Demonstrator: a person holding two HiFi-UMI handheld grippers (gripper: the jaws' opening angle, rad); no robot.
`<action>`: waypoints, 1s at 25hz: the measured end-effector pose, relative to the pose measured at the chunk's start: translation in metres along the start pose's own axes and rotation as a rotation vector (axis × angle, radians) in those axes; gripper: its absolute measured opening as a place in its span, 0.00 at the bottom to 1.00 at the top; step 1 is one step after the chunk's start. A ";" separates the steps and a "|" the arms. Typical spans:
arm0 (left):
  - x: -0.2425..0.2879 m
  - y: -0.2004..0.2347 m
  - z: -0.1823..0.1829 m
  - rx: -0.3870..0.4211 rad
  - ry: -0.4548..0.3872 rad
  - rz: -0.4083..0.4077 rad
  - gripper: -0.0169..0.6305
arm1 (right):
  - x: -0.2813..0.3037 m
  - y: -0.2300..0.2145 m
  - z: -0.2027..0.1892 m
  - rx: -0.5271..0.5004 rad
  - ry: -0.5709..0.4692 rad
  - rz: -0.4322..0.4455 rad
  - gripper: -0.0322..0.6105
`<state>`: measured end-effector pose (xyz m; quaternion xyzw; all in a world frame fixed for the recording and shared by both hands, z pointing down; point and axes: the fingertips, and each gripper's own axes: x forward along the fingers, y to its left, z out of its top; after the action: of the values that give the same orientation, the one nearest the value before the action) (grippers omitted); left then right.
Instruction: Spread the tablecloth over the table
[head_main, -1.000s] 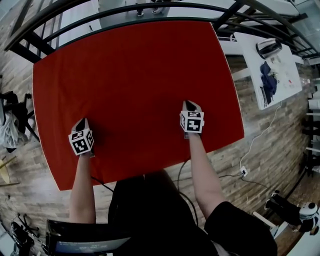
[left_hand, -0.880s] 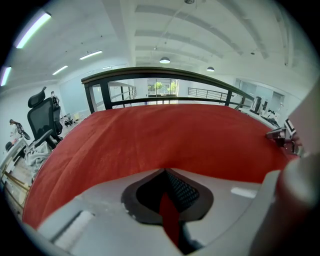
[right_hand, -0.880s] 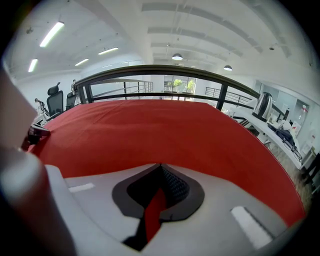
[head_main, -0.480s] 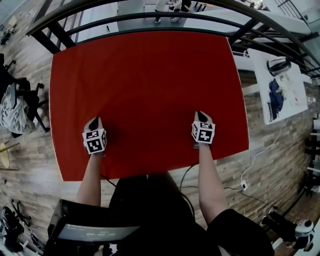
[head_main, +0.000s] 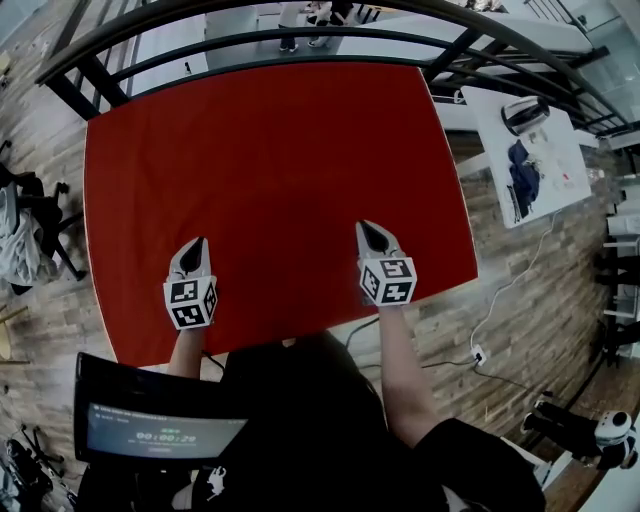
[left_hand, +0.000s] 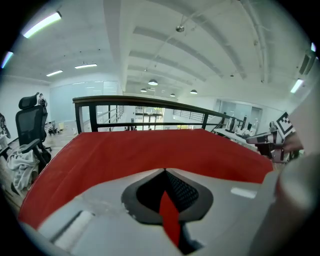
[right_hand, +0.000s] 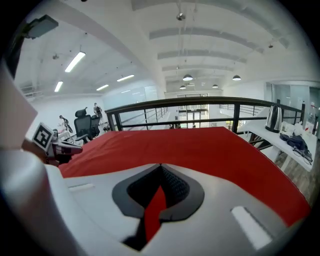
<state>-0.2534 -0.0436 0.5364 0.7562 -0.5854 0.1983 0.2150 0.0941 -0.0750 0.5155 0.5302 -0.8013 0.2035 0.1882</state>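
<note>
Now that both have lifted off and drawn back, the left gripper (head_main: 194, 246) and right gripper (head_main: 369, 230) hang with jaws closed and seemingly empty. The cloth (head_main: 270, 170) lies flat below and ahead of them, so spreading looks done.

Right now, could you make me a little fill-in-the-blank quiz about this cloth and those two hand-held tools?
1. The spread tablecloth is ___ in colour.
2. The left gripper and right gripper both have their jaws ___, each with a sliver of the cloth between them.
3. Beyond the cloth's far edge runs a dark metal ___.

Missing words: red; shut; railing.
</note>
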 end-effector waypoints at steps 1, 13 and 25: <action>-0.003 -0.010 0.005 0.006 -0.012 -0.009 0.04 | -0.007 0.006 0.007 -0.001 -0.018 0.019 0.07; -0.068 -0.104 0.055 0.004 -0.205 0.086 0.04 | -0.081 0.024 0.044 -0.080 -0.139 0.233 0.07; -0.131 -0.133 0.063 -0.004 -0.278 0.128 0.04 | -0.140 0.031 0.053 -0.088 -0.211 0.305 0.06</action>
<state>-0.1521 0.0554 0.4000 0.7371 -0.6568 0.1038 0.1204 0.1120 0.0168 0.3946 0.4121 -0.8958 0.1378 0.0931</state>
